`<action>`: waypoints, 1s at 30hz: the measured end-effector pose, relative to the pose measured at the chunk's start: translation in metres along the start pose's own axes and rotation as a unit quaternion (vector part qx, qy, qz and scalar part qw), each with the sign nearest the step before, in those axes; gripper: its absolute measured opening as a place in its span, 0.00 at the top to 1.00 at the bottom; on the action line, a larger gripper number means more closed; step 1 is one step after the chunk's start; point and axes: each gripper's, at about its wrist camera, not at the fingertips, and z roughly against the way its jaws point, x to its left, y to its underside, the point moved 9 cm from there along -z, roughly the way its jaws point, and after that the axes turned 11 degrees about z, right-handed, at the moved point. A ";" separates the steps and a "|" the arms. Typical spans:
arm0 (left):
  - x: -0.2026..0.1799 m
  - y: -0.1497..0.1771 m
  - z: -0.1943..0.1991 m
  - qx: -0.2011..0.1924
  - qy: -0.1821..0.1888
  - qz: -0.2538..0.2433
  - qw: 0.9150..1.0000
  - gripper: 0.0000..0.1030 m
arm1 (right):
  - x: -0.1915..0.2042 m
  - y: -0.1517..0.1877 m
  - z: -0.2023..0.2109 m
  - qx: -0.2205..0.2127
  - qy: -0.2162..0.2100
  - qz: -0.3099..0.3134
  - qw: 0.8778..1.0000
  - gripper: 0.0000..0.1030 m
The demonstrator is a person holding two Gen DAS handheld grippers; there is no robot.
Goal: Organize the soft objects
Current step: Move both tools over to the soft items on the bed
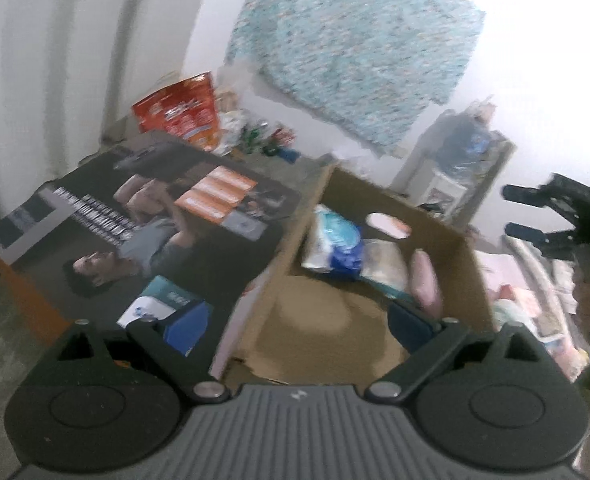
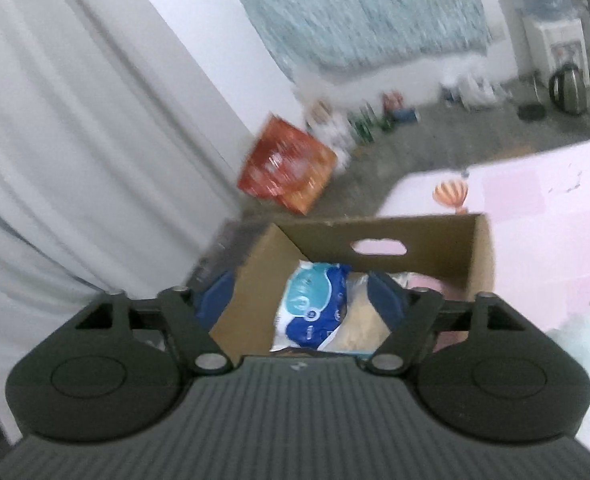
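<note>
Motion blur smears the red bag; bottles beside it unreadable.

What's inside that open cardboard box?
In the cardboard box: a blue-and-white plastic pack, a clear-wrapped pale pack beside it, and a pink soft item against the wall. Part of the box floor shows bare; anything beneath the packs is hidden.

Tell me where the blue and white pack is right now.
The blue and white pack lies inside the cardboard box, against its far wall under the handle hole, left of a clear bag; both views show it.
</note>
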 end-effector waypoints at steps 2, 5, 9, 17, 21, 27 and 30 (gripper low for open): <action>-0.012 0.005 0.008 -0.005 0.021 -0.011 1.000 0.02 | -0.004 0.008 0.042 -0.025 -0.003 0.003 1.000 0.17; -0.037 0.016 0.024 -0.017 0.060 -0.031 0.998 0.01 | -0.014 0.032 0.102 -0.056 -0.001 -0.006 0.998 0.07; -0.071 0.035 0.040 -0.021 0.099 -0.067 0.993 0.01 | -0.042 0.083 0.174 -0.086 0.045 -0.019 0.995 0.01; -0.131 0.093 0.056 -0.008 0.132 -0.138 0.982 0.00 | -0.124 0.210 0.288 -0.039 0.283 -0.046 0.957 0.01; -0.161 0.122 0.055 0.023 0.150 -0.152 0.977 0.00 | -0.147 0.257 0.329 -0.008 0.391 -0.035 0.920 0.01; -0.213 0.165 0.049 0.070 0.190 -0.172 0.964 0.00 | -0.157 0.295 0.365 -0.028 0.454 0.002 0.890 0.01; -0.235 0.189 0.045 0.086 0.207 -0.190 0.956 0.00 | -0.162 0.303 0.376 -0.069 0.445 -0.012 0.893 0.01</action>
